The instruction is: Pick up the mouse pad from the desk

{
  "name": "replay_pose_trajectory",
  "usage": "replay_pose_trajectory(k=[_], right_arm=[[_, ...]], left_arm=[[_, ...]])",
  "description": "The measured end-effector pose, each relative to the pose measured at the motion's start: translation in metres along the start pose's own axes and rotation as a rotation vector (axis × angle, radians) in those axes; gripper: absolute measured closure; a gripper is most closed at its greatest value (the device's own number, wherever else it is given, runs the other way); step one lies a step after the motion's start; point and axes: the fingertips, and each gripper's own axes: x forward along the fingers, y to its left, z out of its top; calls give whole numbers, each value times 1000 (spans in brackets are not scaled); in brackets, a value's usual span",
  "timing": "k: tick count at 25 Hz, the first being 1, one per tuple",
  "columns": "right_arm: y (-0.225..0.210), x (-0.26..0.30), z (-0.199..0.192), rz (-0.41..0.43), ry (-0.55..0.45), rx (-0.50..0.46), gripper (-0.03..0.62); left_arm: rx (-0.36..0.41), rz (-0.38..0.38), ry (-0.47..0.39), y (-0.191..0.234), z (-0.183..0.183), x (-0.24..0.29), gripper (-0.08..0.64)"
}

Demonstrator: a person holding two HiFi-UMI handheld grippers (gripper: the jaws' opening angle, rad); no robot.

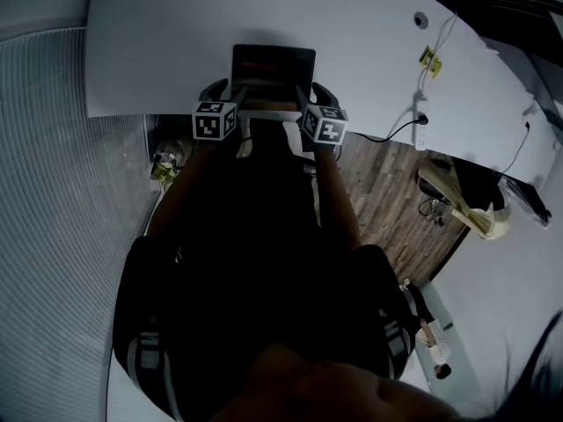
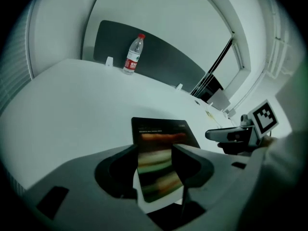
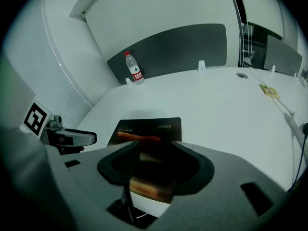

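**Approach made, grasp not yet closed**

The left tongs (image 2: 155,148) stand released, the mouse pad (image 2: 161,129) lying flat on the table (image 2: 72,109) with its near edge between their jaws. The right tongs (image 3: 151,148) are likewise released at that edge. The next move is probably to clench both and lift evenly.

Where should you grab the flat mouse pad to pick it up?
Its near edge, coming from the front. The mouse pad lies flat and thin by the desk rim, so only that edge likely gives the open left gripper and right gripper something to pinch.
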Motion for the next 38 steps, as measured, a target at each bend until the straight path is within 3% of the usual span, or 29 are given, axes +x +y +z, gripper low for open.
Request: replay_pose_trajectory(k=[3,10,23,38], right_arm=[[1,8,-1,23,37,11,387],[-26,34,-24,-10,104,50,371],[-26,49,-34,-20,166,65,351],[-17,50,-38,-37,188,41,351]], left_arm=[[-16,4,28,4,-7,10,350],[-34,14,82,12,-15,28,308],[-33,9,137,12,-22,44,298],[-41,13,125,14,-23,43,298]])
